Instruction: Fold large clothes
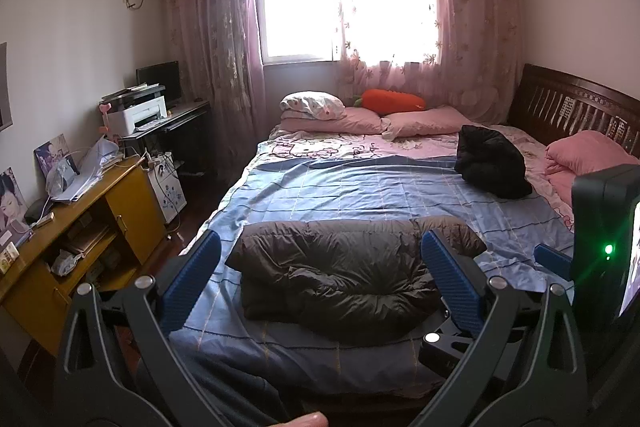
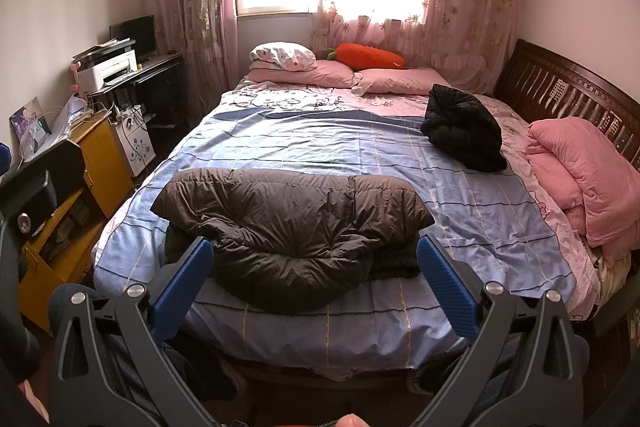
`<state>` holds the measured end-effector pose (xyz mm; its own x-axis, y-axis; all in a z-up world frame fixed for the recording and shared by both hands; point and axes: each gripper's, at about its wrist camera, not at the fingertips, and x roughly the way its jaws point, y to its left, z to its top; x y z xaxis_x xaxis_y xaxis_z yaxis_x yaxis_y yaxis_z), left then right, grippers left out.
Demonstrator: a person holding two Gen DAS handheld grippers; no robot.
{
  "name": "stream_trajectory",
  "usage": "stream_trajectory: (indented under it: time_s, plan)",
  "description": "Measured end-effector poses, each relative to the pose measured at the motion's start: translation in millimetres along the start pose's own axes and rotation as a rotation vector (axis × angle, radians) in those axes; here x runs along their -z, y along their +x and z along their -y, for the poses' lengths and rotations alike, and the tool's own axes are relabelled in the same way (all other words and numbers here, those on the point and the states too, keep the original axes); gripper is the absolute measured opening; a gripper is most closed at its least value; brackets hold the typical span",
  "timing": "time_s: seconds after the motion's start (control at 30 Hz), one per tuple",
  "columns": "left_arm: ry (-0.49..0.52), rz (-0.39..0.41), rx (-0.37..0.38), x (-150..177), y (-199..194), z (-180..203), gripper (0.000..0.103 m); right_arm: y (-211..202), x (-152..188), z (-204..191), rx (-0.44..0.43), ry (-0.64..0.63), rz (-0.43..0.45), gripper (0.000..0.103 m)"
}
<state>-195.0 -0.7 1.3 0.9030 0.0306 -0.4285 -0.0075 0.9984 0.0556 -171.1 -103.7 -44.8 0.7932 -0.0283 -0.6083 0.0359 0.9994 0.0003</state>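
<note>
A dark brown puffer jacket [image 1: 340,271] lies folded in a thick bundle on the blue checked sheet [image 1: 360,191] near the bed's front edge; it also shows in the right wrist view [image 2: 292,227]. A black jacket [image 1: 490,163] lies bundled at the back right of the bed, also in the right wrist view [image 2: 462,129]. My left gripper [image 1: 320,247] is open and empty, held above the bed's front edge with the brown jacket between its blue pads. My right gripper [image 2: 314,251] is open and empty, just short of the brown jacket. The right gripper's body [image 1: 600,227] shows at the left view's right edge.
Pink pillows [image 2: 328,73], an orange carrot plush [image 2: 370,57] and a folded pink quilt [image 2: 580,167] lie along the bed's far and right sides by the wooden headboard [image 2: 560,95]. A yellow cabinet [image 1: 80,227], a printer [image 1: 136,111] and a desk stand on the left.
</note>
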Motion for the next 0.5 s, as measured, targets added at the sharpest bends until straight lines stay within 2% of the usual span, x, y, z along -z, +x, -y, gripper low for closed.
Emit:
stream_trajectory:
  time_s: [0.13, 0.23, 0.43, 0.5]
  plan:
    - [0.006, 0.002, -0.011, 2.4, -0.2, 1.0, 0.101, 0.0, 0.1, -0.4, 0.002, 0.002, -0.001, 0.102]
    - [-0.001, 0.002, 0.010, 3.3, 0.4, 2.0, 0.101, 0.2, -0.2, -0.9, -0.001, 0.000, -0.001, 0.102]
    - [0.001, 0.043, -0.032, 2.9, -4.3, 0.6, 0.101, 0.1, -0.4, -0.9, -0.001, 0.000, -0.001, 0.102]
    - [-0.013, 0.040, -0.016, 2.2, -4.4, -2.4, 0.101, 0.4, -0.3, 0.8, -0.002, 0.001, -0.004, 0.102]
